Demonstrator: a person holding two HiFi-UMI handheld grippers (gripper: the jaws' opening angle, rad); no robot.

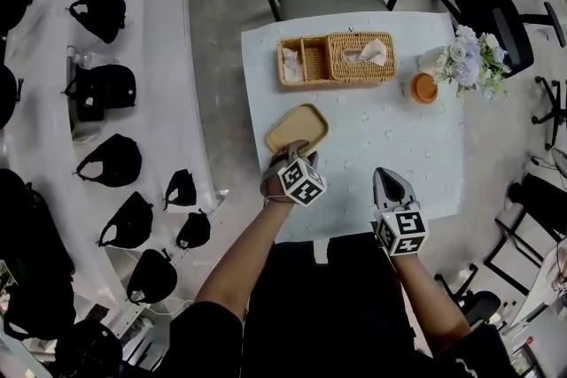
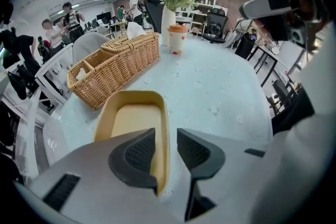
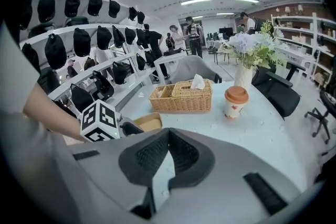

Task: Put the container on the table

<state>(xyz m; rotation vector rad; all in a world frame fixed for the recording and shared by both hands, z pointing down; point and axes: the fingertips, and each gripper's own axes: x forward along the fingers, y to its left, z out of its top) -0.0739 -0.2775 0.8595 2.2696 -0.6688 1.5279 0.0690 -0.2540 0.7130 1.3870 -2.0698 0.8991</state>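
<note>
Two tools show in the head view over a pale blue bench (image 1: 416, 155). The left tool (image 1: 299, 151) sits at the near end of a shallow tan container (image 1: 297, 127). The container lies flat on the bench near its left edge, a little in front of a wicker basket (image 1: 337, 59). The right tool (image 1: 387, 178) hangs well apart from it over bare bench. Judged from this, the placing is all but done. The container rests on the bench, and what seems left is to draw the left tool clear.

From the left gripper view, the left tool's jaws stand apart with the container's right wall between them. A gap shows beside the right pad, so the wall does not look clamped. The container sits level and empty.

From the right gripper view, the right tool's jaws meet at their tips with nothing between them. Beyond them are the container, the basket with a tissue poking out, a paper cup (image 3: 236, 102) with an orange lid, and a vase of flowers (image 3: 251, 52).

No brand or writing can be read anywhere. The marker cubes carry only black-and-white squares, and the cup's small red marks are too small to make out.
</note>
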